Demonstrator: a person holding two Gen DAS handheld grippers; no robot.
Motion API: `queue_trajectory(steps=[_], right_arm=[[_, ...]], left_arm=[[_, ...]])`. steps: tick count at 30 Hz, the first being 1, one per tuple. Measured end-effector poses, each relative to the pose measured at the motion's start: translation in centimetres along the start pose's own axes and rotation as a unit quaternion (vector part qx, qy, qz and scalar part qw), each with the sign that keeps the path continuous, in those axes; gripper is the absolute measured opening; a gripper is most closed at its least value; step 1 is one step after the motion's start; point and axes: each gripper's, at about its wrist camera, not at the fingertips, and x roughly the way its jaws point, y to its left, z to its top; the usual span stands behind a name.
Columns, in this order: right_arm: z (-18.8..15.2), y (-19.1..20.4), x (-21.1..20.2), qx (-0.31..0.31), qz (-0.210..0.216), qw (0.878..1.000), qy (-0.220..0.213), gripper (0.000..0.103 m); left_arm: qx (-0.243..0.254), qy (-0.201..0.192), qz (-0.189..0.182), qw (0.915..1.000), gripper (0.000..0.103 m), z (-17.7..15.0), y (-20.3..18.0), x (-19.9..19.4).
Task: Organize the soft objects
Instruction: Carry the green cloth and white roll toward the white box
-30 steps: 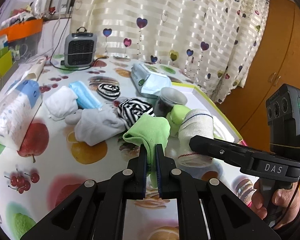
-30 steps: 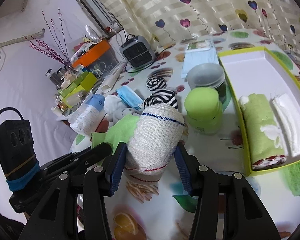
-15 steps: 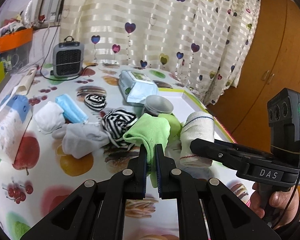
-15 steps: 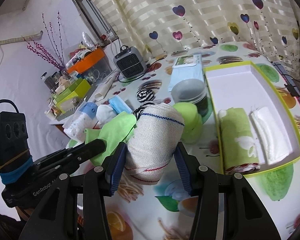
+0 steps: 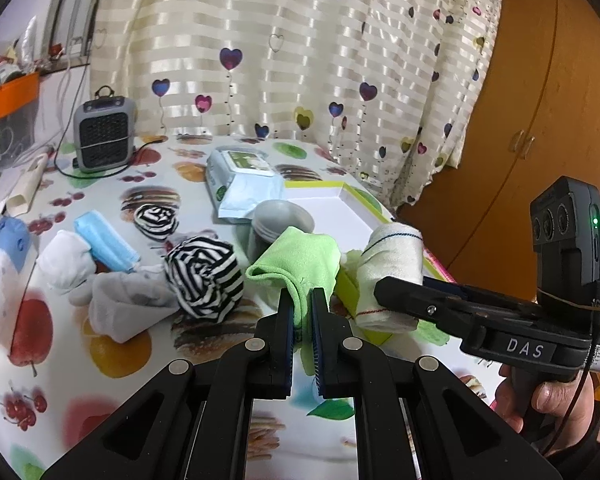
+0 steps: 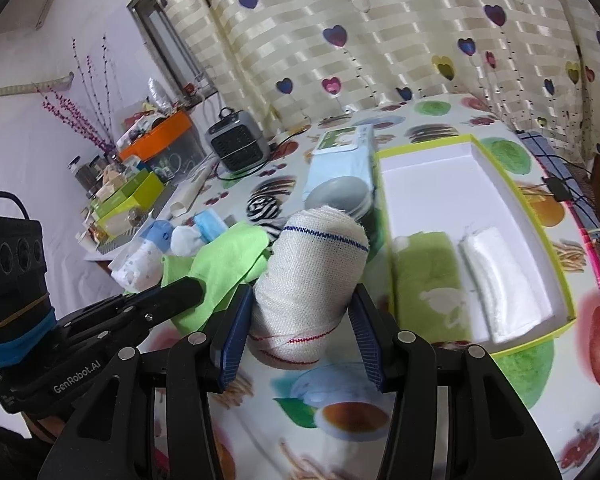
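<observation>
Item one: green cloth (image 5: 300, 256). Soft, thin, very light; drapes and folds freely. The left gripper (image 5: 302, 312) is clenched on a gathered fold at its near edge, and the rest hangs and bunches ahead of the jaws, above the fruit-print table (image 5: 112, 352). Likely to slip only if pinched by a single layer; a bunched fold is the better hold.

Item two: rolled white towel (image 6: 312, 276), coarse weave, with a blue line near the top and red stitching low down. The right gripper (image 6: 300, 320) grasps it across the middle, pads pressing both sides, roll standing roughly upright. Light and springy; judged to squash under pressure and to unroll if taken by a loose end, so a hold across the body suits it.

Destination, by judgement: the white tray with yellow-green rim (image 6: 556, 256), to the right, already holding a rolled green towel (image 6: 428, 280) and a folded white cloth (image 6: 500, 280), with bare floor behind them.

Loose on the table: striped socks (image 5: 204, 276), grey socks (image 5: 128, 304), blue face mask (image 5: 106, 240).
</observation>
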Motion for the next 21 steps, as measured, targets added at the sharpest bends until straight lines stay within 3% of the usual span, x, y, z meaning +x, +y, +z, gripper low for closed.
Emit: queue_trajectory(steps=[21], right_arm=[[1.5, -7.2, -3.3, 0.054, -0.068, 0.995, -0.041, 0.05]], left_arm=[[0.023, 0.012, -0.033, 0.9991, 0.008, 2.0, -3.7, 3.9]])
